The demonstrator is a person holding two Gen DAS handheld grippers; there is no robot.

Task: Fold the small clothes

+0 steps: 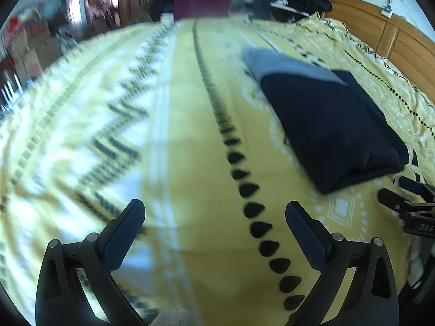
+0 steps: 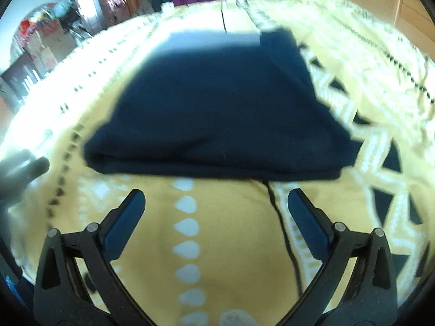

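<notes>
Your left tool [image 1: 214, 214] and right tool [image 2: 216, 203] both gape empty; the folded navy garment [image 2: 217, 114] lies at twelve o'clock on the bedspread [image 2: 231, 244].

Yellow patterned bedspread [image 1: 190, 135] under folded navy garment [image 1: 334, 127]

Both wrist views low over bedspread [image 1: 190, 163], sharing folded garment [image 2: 217, 108].
</notes>
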